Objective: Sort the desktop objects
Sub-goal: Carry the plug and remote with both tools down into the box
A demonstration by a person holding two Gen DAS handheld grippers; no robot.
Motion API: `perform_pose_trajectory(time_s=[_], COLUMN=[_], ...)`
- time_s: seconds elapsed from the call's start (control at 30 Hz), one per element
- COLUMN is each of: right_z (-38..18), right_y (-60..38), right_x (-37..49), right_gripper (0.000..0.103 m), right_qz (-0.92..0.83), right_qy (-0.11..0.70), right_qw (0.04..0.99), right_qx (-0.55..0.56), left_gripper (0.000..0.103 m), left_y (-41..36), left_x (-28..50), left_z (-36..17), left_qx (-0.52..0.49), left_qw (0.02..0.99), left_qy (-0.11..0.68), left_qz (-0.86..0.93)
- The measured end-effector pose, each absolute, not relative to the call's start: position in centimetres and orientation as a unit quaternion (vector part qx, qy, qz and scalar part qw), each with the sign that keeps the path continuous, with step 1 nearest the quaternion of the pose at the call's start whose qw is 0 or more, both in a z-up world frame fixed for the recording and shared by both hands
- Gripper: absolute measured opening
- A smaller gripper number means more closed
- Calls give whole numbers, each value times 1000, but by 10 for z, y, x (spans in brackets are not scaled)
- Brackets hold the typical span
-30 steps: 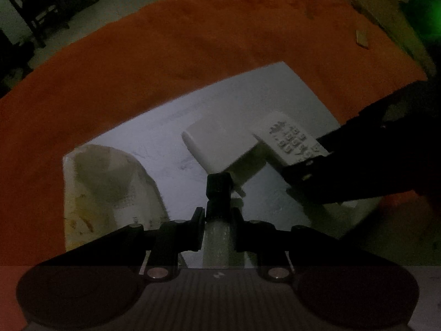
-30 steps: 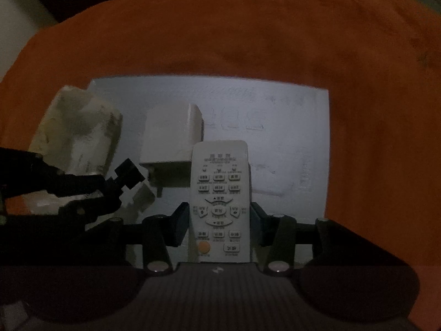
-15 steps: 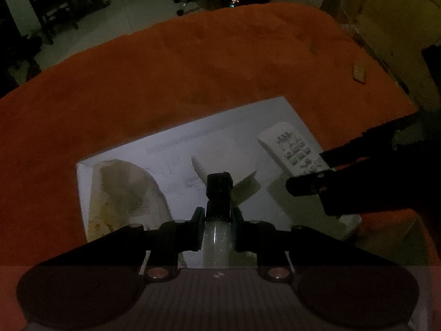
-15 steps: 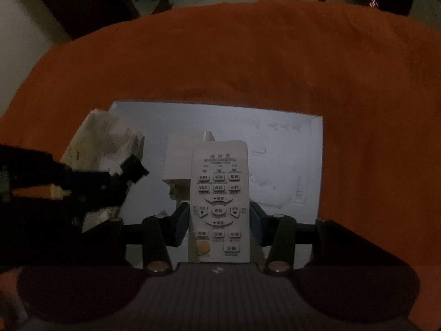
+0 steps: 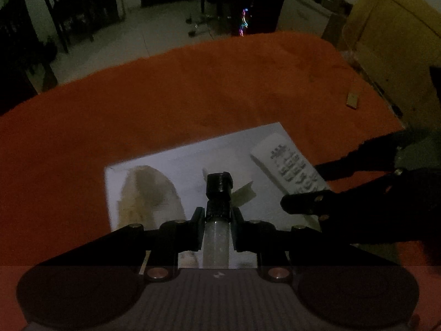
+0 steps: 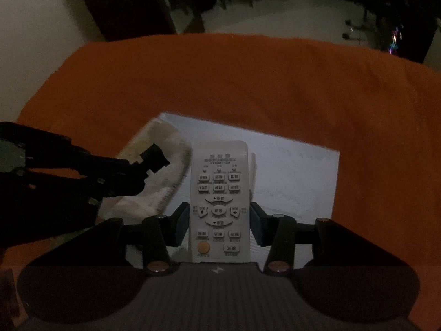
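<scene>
Your left gripper (image 5: 217, 224) is squeezed tight on a see-through tube with a black cap (image 5: 218, 215). The tube stands in the lower middle of the left wrist view, and its black cap pokes up past the fingertips. Both pads press on its sides.

Your right gripper (image 6: 219, 220) is clamped on a white remote control (image 6: 219, 201). In the right wrist view the remote sits in the lower middle of the frame, buttons facing up, with one blue pad on each long side. An orange round button is near its bottom end. In the left wrist view the same remote shows at the middle right, held by the dark right gripper that reaches in from the right edge.

A white sheet (image 5: 193, 154) lies flat on the orange cloth (image 5: 165, 96) that covers the table. A pale crumpled bag (image 5: 148, 193) rests on the left part of the sheet. In the left wrist view a small white thing lies on the sheet behind the tube's cap, but it is mostly hidden, so you cannot tell what it is.

A little tan block (image 5: 435, 100) lies alone on the cloth at the upper right of the left wrist view, well apart from the sheet.

The room is dark. A chair and a small coloured light show at the top.
</scene>
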State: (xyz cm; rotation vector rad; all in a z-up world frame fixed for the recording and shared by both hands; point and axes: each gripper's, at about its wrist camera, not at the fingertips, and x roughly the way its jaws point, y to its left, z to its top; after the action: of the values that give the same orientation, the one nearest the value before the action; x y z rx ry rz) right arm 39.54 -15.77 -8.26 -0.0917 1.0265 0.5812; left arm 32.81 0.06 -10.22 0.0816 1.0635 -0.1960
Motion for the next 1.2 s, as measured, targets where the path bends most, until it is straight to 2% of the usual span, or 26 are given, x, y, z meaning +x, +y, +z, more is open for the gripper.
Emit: perform_pose_trajectory(time_s=[0.4,1.2], right_z=[-62,-136], right_y=[-164,-174], right_x=[323,192], right_gripper=[49,49], right_qz=[313,356], right_qy=[465,518], right_qw=[826,769], right_qx=[-66,-113], left_gripper=[16,16], left_y=[-16,-21], left_x=[254,149], left_z=[-89,-144], left_qx=[26,55], left_qw=[859,806], left_qy=[498,575], left_qz=[-115,-129])
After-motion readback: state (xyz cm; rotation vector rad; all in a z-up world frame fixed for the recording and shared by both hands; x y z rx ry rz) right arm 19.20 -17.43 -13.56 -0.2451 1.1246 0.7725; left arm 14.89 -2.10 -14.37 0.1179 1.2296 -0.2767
